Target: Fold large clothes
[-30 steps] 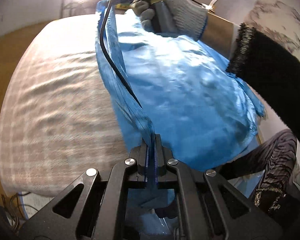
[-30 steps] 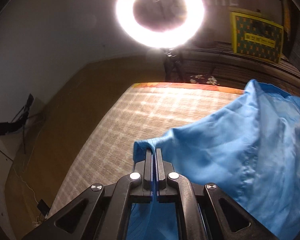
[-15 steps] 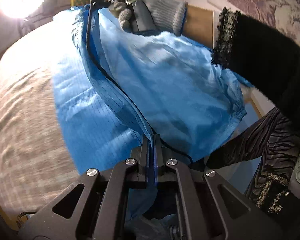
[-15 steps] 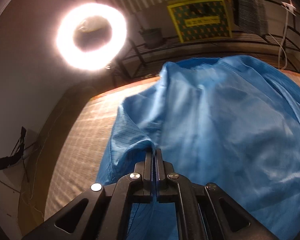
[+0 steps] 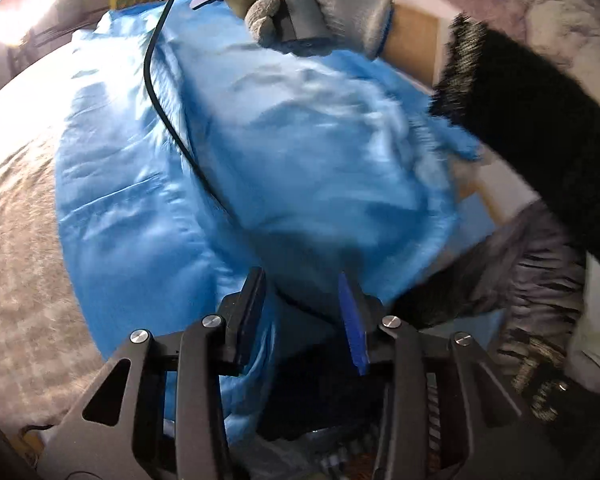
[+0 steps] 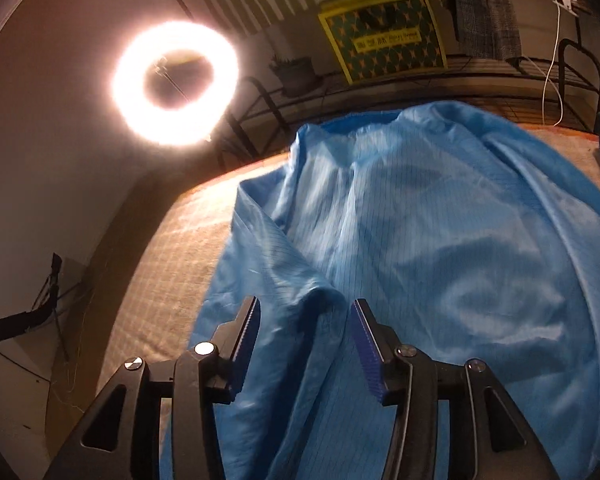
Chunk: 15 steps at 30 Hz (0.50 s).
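A room in a home, checked bed cover (image 6: 172,264) below the tongs, ring light (image 6: 175,82) and potted plant (image 6: 296,74) beyond them

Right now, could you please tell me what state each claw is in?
Left claw: open, jaws just opened, blue garment released.
Right claw: open, jaws just opened, garment lying loose between them.

A glowing white ring light (image 6: 175,83) stood before a plain grey wall (image 6: 60,128). Behind the beige checked bed cover (image 6: 168,276), a black metal rack (image 6: 380,92) held a yellow-bordered patterned board (image 6: 384,36).
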### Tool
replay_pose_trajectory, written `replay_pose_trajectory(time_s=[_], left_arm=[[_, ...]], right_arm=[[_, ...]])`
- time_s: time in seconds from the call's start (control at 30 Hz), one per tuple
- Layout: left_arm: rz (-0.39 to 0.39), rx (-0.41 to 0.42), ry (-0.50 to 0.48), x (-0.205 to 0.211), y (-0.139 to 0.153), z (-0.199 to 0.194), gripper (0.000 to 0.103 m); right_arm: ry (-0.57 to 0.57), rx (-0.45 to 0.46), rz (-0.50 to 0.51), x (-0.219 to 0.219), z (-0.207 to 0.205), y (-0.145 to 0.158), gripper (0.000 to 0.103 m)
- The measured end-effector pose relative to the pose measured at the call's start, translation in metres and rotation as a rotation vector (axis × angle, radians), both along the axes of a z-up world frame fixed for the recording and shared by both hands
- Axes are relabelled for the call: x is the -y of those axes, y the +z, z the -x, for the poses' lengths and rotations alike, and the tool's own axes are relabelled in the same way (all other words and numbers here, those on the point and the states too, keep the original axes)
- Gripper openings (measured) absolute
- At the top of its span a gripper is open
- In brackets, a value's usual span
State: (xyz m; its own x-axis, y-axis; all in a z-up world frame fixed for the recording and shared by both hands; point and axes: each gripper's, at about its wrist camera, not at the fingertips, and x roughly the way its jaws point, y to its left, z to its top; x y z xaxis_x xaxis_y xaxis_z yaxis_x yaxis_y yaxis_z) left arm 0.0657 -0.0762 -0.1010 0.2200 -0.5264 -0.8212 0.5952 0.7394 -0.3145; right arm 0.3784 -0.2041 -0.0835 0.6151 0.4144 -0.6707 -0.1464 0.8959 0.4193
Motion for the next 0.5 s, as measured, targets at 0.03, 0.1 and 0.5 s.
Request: replay_pose_trajectory(time_s=[0.03, 0.1, 0.5], left_arm=[[0.009, 0.007, -0.008, -0.002, 0.004, 0.006, 0.038], [0.05, 0.009, -0.019, -0.01, 0.013, 0.019, 0.038], [0.21, 0.023, 0.28, -0.117, 0.031, 0.031, 0.038]], right_arm=[[-0.002, 0.013, 0.002, 0.005, 0.008, 0.007, 0.051], [0.008, 0.039, -0.015, 0.016, 0.027, 0.023, 0.051], [0.081, 0.141, -0.066, 0.033, 0.199, 0.085, 0.051]])
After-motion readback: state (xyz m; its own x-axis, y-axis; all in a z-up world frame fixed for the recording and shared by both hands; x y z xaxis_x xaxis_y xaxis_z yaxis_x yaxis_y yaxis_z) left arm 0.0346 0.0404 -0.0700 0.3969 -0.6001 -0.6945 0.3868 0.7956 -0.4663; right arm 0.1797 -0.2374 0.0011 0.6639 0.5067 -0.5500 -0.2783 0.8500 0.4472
